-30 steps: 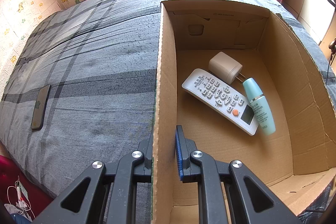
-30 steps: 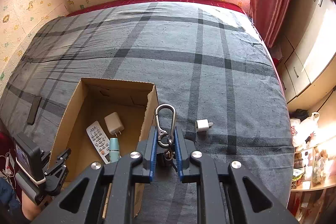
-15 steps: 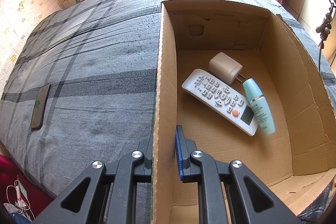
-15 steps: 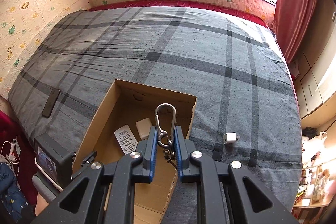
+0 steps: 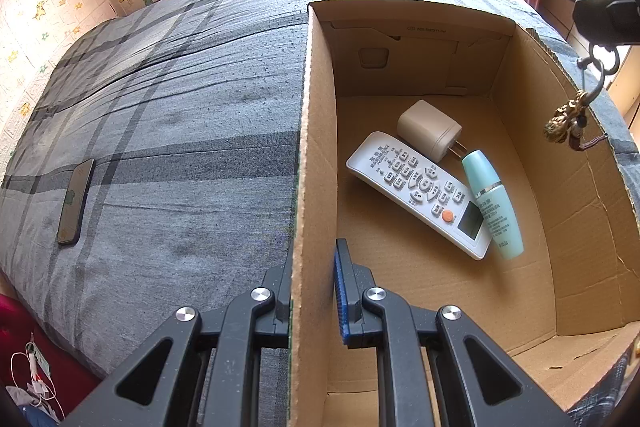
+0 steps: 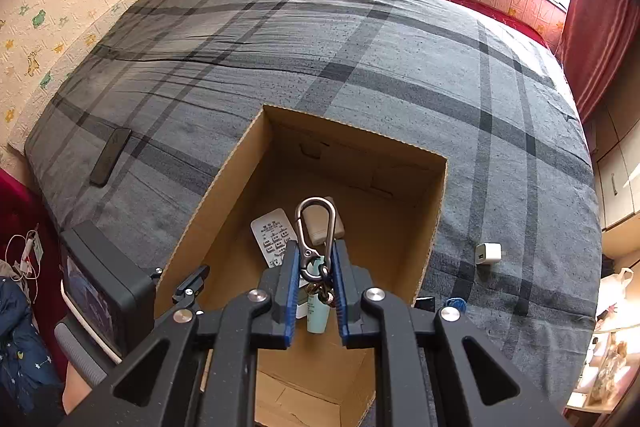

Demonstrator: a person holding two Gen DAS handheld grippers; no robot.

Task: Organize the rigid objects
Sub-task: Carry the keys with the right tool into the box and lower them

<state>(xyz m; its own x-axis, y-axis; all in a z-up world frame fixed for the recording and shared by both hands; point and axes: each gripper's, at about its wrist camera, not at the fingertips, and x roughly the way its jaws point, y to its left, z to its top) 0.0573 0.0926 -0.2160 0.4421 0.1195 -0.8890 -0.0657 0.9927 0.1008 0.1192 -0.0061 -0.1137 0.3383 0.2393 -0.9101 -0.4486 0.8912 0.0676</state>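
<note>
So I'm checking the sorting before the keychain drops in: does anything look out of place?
Two things still lie on the bedspread outside the cardboard box: a small white charger to its right and a dark phone to its left. Nothing looks spilled or broken.

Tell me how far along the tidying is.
Done: remote, beige charger and teal bottle lie in the cardboard box. In hand: right gripper holds the carabiner keychain over the box; left gripper clamps its wall. Left: white charger and phone on the bed.
</note>
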